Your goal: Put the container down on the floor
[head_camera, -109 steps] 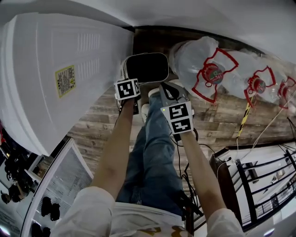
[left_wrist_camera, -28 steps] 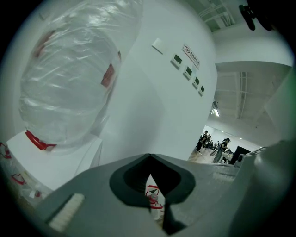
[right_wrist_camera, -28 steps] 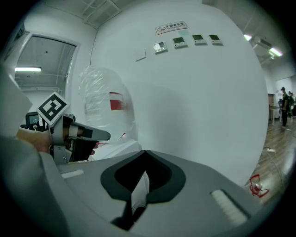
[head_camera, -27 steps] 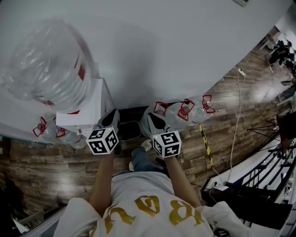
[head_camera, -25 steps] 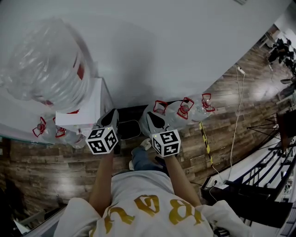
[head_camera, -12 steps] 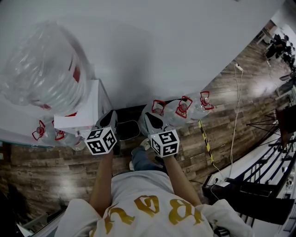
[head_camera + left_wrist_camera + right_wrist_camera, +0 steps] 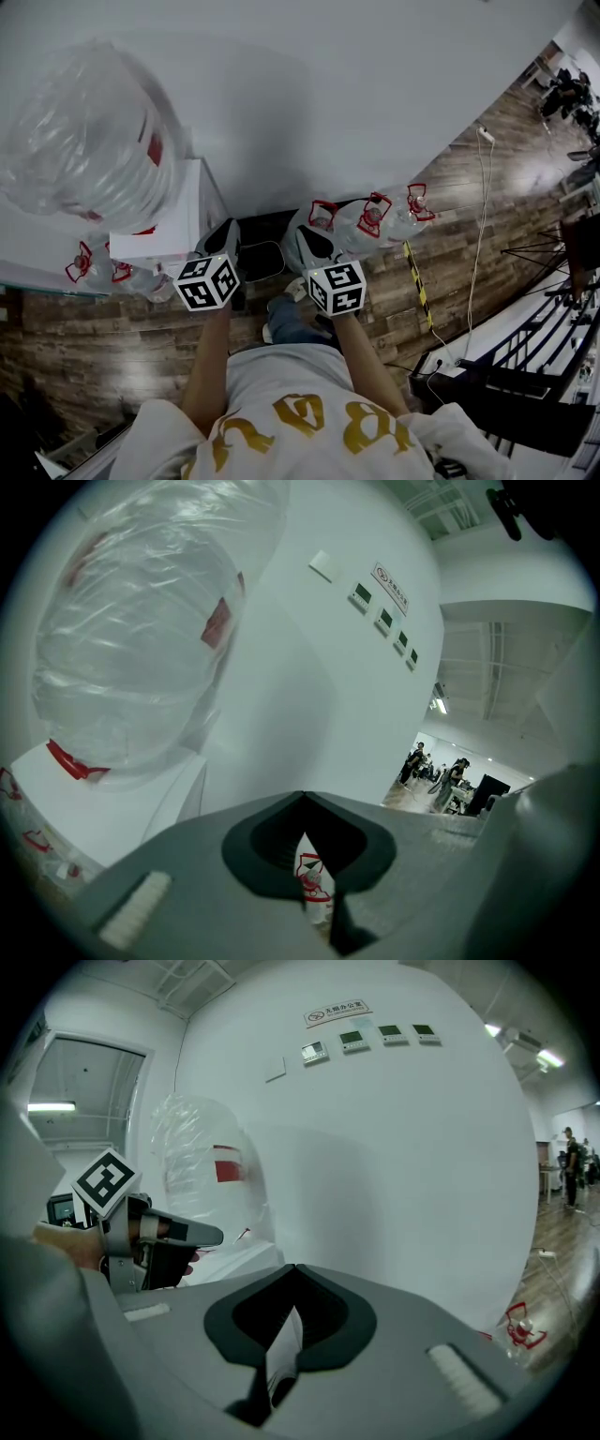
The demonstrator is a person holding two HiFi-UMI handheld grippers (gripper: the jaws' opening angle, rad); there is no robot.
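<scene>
Left claw [image 7: 225,240] and right claw [image 7: 309,247] are both closed and empty, held high above the container [image 7: 263,263]. It sits mouth-up on the floor [image 7: 112,347], long axis along the wall. Earlier both claws gripped its rim.

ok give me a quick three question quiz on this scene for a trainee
1. True or false: the black white-rimmed container rests on the wooden floor, held by neither tool.
2. The left tool and right tool are: A) both shut and empty B) both wide open C) both shut on a bottle
3. Fill in: in the head view, the white cabinet carrying the big clear plastic-wrapped water bottle stands to the container's ____.
Key: 1 true; 2 A; 3 left
</scene>
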